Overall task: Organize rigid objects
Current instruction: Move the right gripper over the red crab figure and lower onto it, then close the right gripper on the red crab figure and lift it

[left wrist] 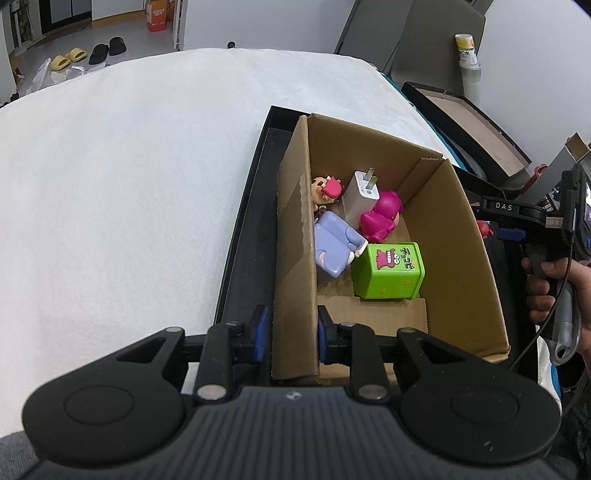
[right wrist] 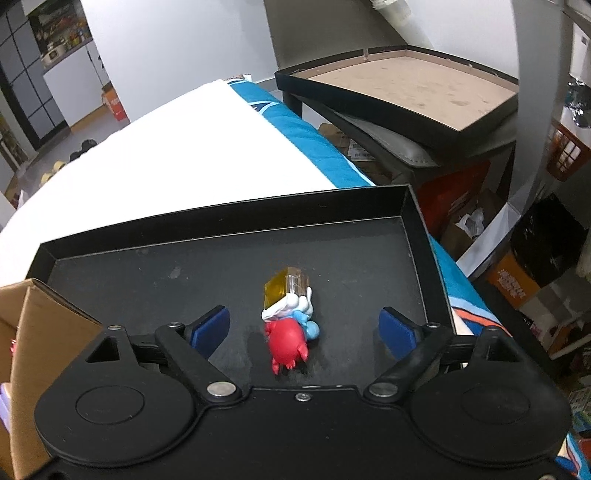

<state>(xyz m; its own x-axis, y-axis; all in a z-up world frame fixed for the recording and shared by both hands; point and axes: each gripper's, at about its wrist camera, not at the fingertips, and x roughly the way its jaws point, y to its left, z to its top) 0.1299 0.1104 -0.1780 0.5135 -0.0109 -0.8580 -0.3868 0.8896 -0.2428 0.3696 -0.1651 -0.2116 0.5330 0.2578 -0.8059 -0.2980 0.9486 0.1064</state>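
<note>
a lived-in home room: slippers (left wrist: 66, 59) on the floor by a doorway, stacked storage boxes (right wrist: 517, 284), cluttered shelves (right wrist: 61, 35).

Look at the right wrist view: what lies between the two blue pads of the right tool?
A small figurine with a red cap lies on the black tray, midway between the pads of the open right tool, touching neither.

Cardboard box (right wrist: 22, 332): my right wrist view cuts it off at the left edge.
Small red figure (left wrist: 484, 228): mostly hidden behind the box wall in my left view.
</note>
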